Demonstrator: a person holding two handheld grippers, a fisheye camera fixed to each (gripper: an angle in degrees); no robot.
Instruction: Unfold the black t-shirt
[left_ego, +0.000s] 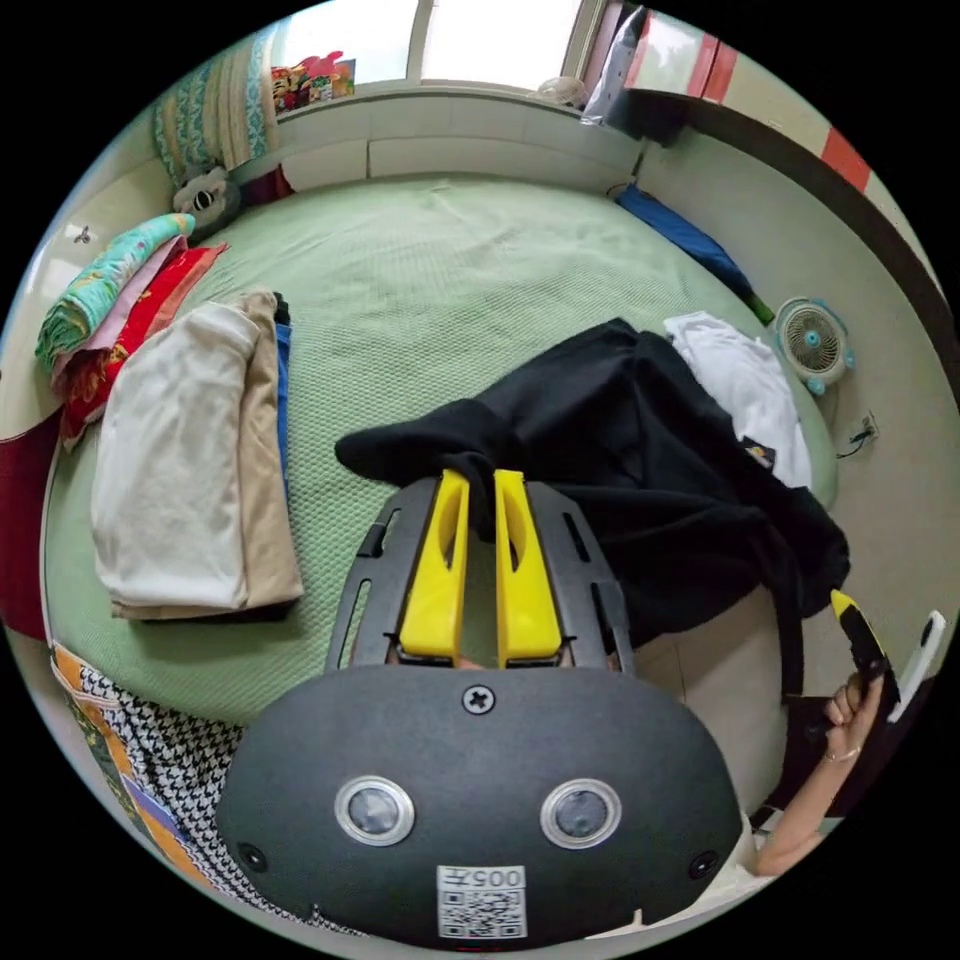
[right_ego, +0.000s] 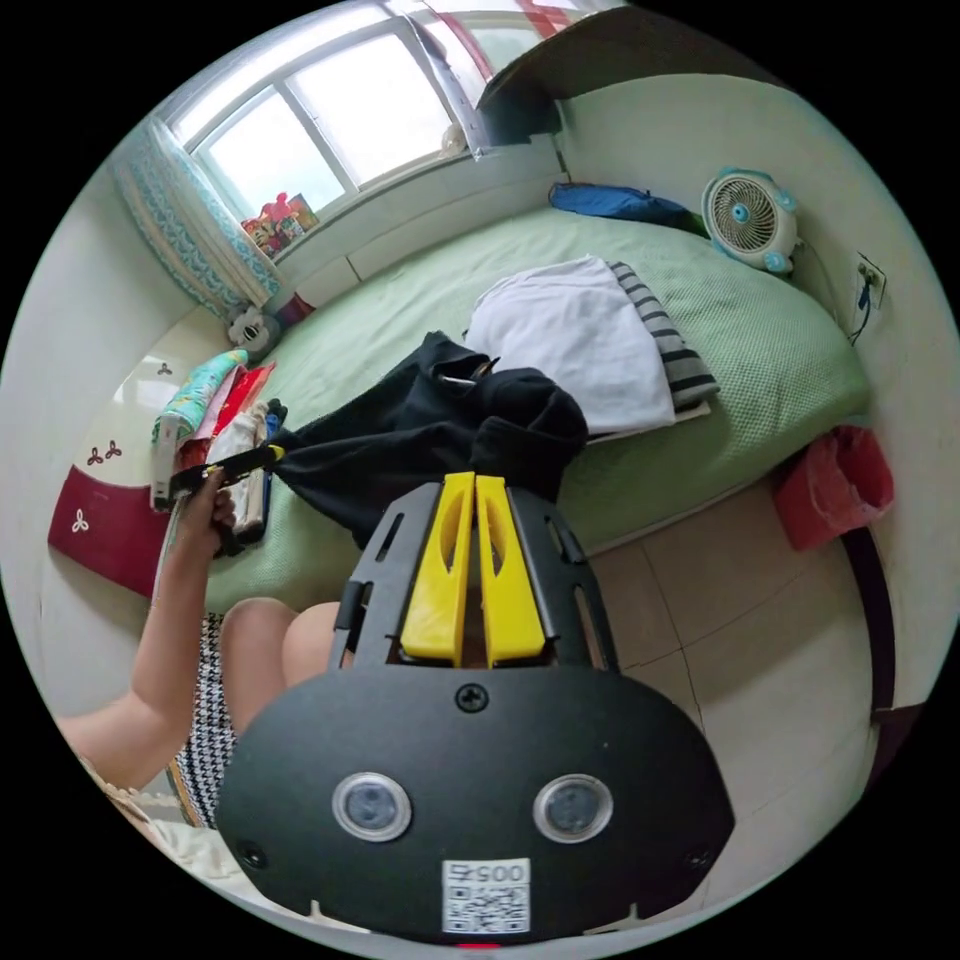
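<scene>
The left hand-held gripper (left_ego: 480, 480) is pinching an edge of the black t-shirt (left_ego: 640, 450), and the right hand-held gripper (right_ego: 475, 482) is clamping another bunched part of it. The shirt is hanging crumpled between them over the near edge of the green bed (left_ego: 440, 270), at about two o'clock in the left gripper view. Pulling apart too hard is likely to slip fabric from the narrow jaws, or drag the shirt onto the white clothes (right_ego: 580, 340) beside it.

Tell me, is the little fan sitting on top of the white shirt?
No, the fan stands by the wall at the bed's edge, apart from the white shirt.
</scene>
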